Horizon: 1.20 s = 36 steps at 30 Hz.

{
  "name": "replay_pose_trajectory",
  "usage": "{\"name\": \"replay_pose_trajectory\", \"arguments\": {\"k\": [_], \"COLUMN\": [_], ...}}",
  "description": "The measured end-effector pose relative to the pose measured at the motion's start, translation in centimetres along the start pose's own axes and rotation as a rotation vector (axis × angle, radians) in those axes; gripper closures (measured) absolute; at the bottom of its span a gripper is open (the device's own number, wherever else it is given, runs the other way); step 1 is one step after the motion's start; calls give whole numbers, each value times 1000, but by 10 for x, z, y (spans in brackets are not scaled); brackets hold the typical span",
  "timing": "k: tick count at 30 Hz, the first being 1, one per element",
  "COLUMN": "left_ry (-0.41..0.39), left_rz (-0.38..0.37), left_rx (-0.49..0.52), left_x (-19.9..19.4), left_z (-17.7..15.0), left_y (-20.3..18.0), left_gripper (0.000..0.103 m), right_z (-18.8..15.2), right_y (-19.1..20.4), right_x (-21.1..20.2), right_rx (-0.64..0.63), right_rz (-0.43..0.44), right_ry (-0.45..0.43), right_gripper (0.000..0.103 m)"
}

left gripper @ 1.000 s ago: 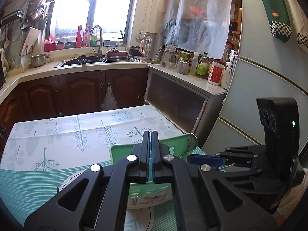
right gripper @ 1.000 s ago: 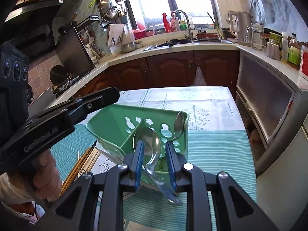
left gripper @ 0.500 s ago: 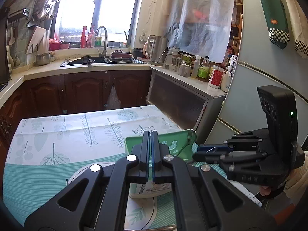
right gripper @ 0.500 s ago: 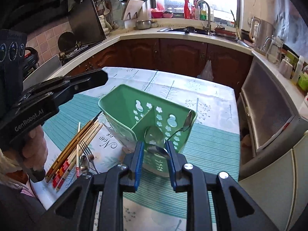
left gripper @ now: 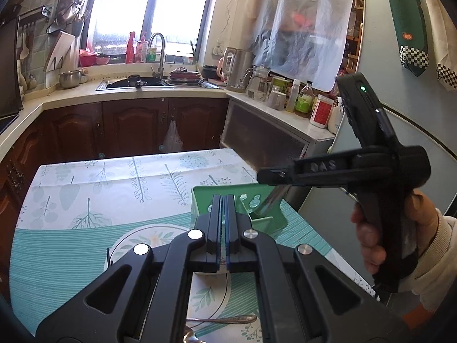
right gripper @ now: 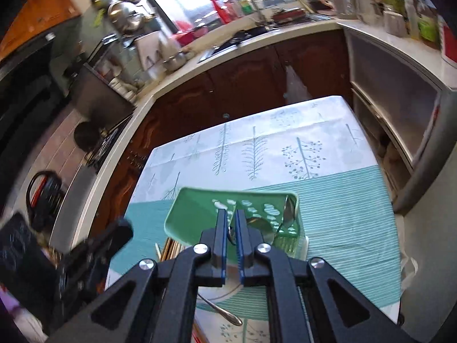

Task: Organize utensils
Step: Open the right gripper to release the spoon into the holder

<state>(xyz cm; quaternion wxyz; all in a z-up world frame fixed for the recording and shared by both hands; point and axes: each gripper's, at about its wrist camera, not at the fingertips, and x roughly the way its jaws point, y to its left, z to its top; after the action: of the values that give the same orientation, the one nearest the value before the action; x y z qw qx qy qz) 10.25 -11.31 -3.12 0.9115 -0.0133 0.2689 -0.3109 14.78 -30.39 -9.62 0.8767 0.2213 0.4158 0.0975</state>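
A green slotted utensil holder stands on the table; it also shows in the left wrist view. My right gripper is shut on a metal spoon and holds it above the holder's right compartment, where other spoons lean. The spoon's handle hangs below the fingers. In the left wrist view the right gripper hovers over the holder with the spoon pointing down into it. My left gripper is shut and empty. Wooden chopsticks lie left of the holder.
A spoon lies on the round leaf-patterned mat under my left gripper. The tablecloth stretches toward dark cabinets. A grey cabinet and the fridge stand to the right.
My right gripper rose and tilted down over the holder, and its jaws closed tighter on the spoon. The left gripper drew back and stayed shut.
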Motion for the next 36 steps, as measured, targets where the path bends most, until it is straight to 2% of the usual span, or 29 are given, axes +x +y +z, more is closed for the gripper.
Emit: {"name": "replay_pose_trajectory", "arguments": {"k": [1, 4, 6, 8, 10, 11, 16, 23, 27, 33, 34, 35, 36], "left_ry": [10, 60, 81, 81, 61, 48, 47, 93, 111, 116, 117, 120, 124], "left_rz": [9, 27, 33, 39, 45, 49, 74, 59, 56, 68, 71, 73, 75], "left_rx": [-2, -10, -15, -31, -53, -63, -100, -151, -156, -173, -180, -187, -193], "left_x": [-1, -4, -8, -16, -26, -32, -46, -52, -48, -51, -51, -50, -49], "left_z": [0, -1, -3, -5, -6, -8, -11, -29, -34, -40, -41, -42, -42], "left_y": [0, -2, 0, 4, 9, 12, 26, 36, 36, 43, 44, 47, 49], "left_gripper": [103, 102, 96, 75, 59, 56, 55, 54, 54, 54, 54, 54, 54], "right_z": [3, 9, 11, 12, 13, 13, 2, -35, -46, -47, -47, -46, -46], "right_y": [2, 10, 12, 18, 23, 25, 16, -7, -18, -34, -37, -39, -41], "right_x": [2, 10, 15, 18, 17, 15, -4, -29, -25, -8, -4, -1, 1], "right_rx": [4, 18, 28, 19, -1, -9, 3, 117, 167, 294, 321, 337, 348], "right_rz": [-27, -49, -25, -16, -26, -37, -141, -120, -197, -191, -191, -193, -199], "right_ry": [-10, -12, 4, 21, 24, 26, 53, 73, 47, -13, -22, -35, -55], "right_gripper": [94, 74, 73, 73, 73, 73, 73, 73, 73, 73, 75, 81, 81]}}
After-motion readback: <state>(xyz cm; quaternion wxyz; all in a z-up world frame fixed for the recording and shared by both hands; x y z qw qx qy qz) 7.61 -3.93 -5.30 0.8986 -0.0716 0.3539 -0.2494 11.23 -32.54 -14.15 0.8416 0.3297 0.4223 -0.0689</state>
